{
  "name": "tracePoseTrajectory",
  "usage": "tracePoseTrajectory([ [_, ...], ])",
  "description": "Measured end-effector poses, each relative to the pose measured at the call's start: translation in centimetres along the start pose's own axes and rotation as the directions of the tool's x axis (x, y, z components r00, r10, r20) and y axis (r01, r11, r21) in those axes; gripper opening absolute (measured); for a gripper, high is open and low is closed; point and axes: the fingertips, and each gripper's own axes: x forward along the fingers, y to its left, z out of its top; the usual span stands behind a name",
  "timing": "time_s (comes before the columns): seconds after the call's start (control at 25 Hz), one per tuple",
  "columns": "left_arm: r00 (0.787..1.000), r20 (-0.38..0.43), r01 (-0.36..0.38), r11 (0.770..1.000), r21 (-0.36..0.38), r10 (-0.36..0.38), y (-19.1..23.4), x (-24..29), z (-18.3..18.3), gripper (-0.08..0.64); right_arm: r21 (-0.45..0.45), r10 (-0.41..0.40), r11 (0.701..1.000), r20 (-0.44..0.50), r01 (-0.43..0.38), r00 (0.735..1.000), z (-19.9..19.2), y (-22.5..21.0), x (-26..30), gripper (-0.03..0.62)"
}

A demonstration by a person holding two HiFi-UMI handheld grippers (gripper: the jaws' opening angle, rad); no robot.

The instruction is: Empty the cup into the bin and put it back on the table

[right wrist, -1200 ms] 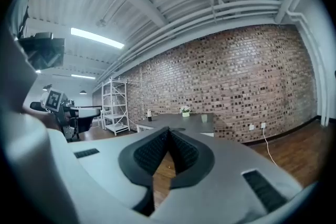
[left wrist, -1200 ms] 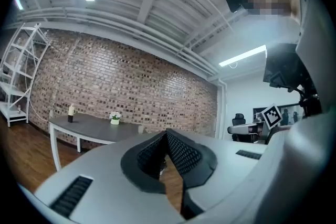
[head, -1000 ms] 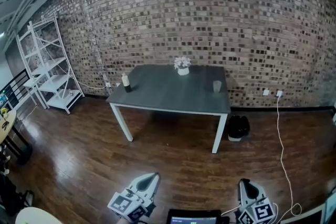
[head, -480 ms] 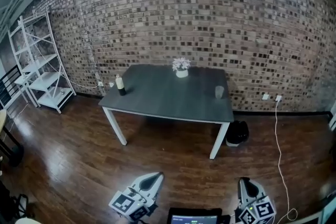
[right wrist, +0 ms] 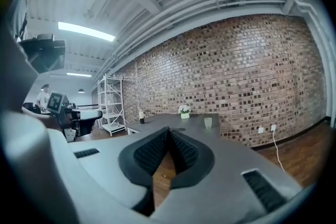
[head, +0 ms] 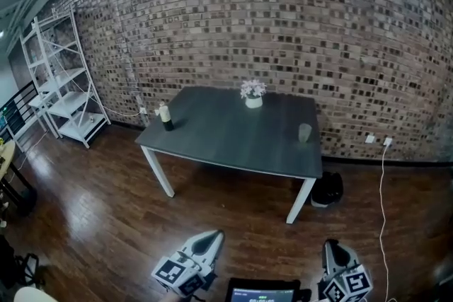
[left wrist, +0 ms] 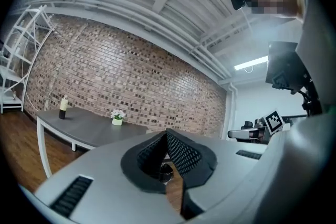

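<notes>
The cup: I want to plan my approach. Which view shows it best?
The head view: the cup stands upright near the table's right edge, unobstructed. The right gripper view shows it smaller, side-on. The left gripper view does not show it.

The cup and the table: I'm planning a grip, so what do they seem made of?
Cup: pale and translucent-looking, likely plastic or frosted glass; too small to tell. Table: matte dark grey top, perhaps laminate, without glare; white legs, painted metal or wood.
</notes>
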Motion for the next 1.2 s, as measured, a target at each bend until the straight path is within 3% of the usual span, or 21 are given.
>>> tracePoseTrajectory([
  [0.36, 0.997, 0.025, -0.078, 0.997, 0.016, 0.078, 0.7, 7.4, -0.7, 0.0, -0.033, 0.084, 0.996, 0.033, -0.083, 0.996, 2.6, -5.3, 5.4, 0.0],
  [0.68, 0.999, 0.034, -0.03, 0.999, 0.036, 0.029, 2.2, 13.0, 0.1, 0.0, -0.004, 0.078, 0.997, 0.023, -0.078, 0.997, 3.6, -8.3, 10.1, 0.0],
  [1.04, 1.0, 0.009, -0.01, 0.999, 0.034, 0.009, 9.2, 21.3, 0.8, 0.0, -0.006, -0.001, 1.0, 0.018, 0.001, 1.0, 5.8, -11.2, 18.1, 0.001],
  [1.2, 0.999, -0.008, 0.053, 0.997, 0.061, -0.053, 11.5, 24.4, 1.2, 0.0, -0.005, -0.011, 1.0, 0.025, 0.011, 1.0, 6.9, -11.6, 21.9, 0.0],
])
